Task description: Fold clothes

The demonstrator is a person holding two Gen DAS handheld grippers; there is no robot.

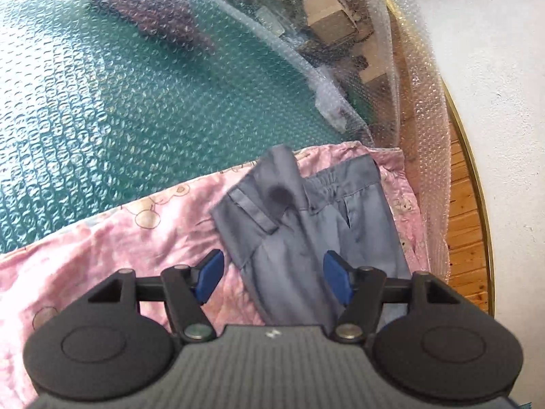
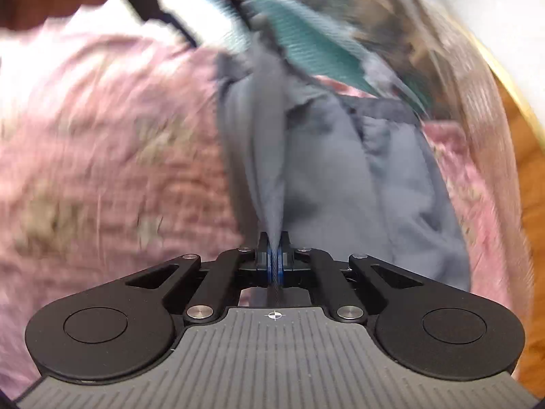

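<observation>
Grey trousers (image 1: 306, 218) lie on a pink printed sheet (image 1: 112, 238), waistband toward the far right, with one corner flipped up. My left gripper (image 1: 274, 272) hovers just above them, its blue pads (image 1: 211, 276) spread wide and nothing pinched between them. In the blurred right wrist view the same grey trousers (image 2: 323, 177) run away from my right gripper (image 2: 275, 243), which is shut on a bunched fold of the grey cloth pulled taut between its pads.
Beyond the pink sheet lies a teal surface under bubble wrap (image 1: 143, 85). Bubble wrap also drapes over cardboard boxes (image 1: 333, 20) at the far right. A wooden floor strip (image 1: 466, 225) and white wall (image 1: 504, 102) lie right of the bed edge.
</observation>
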